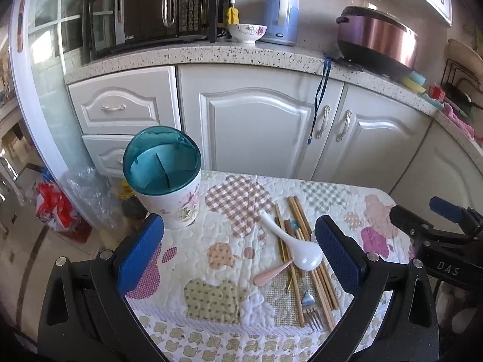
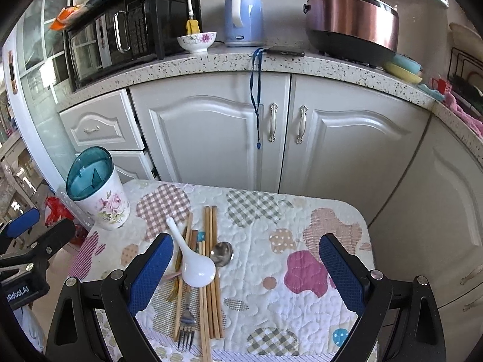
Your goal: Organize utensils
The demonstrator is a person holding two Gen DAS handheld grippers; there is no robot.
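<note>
Behind everything, white panelled kitchen cabinets (image 2: 211, 138) under a speckled stone counter (image 2: 211, 60), carrying a black microwave (image 1: 145, 12), a copper-and-black rice cooker (image 2: 351, 21), a pale blue electric kettle (image 2: 244, 18) and a small flowered china bowl (image 2: 196, 41).

In front of the cabinets, a small surface covered with a white quilted cloth with patchwork flower shapes (image 2: 271, 271). At its far left corner, upright, a white floral utensil holder with a teal transparent rim and inner divider (image 1: 164, 178), nothing inside it visible.

Right of the holder, toward the near edge of the surface, a loose pile of utensils: several long light wooden chopsticks (image 2: 211, 271) lying roughly front to back; across them a white ceramic soup spoon (image 2: 196, 267), bowl toward the near side, handle pointing back toward the holder; touching the chopsticks on their right, a metal spoon (image 2: 222, 253); at the near end of the pile a metal fork (image 2: 185, 328), tines toward the surface edge; left of the pile, a pink spoon handle (image 1: 271, 273) sticking out from under the white spoon.

Left tongs (image 1: 238, 256) wide open, blue pads apart, empty, hovering above the near side of the surface between the holder and the pile. Right tongs (image 2: 246, 271) likewise wide open and empty, with the left pad just above the pile's edge.
</note>
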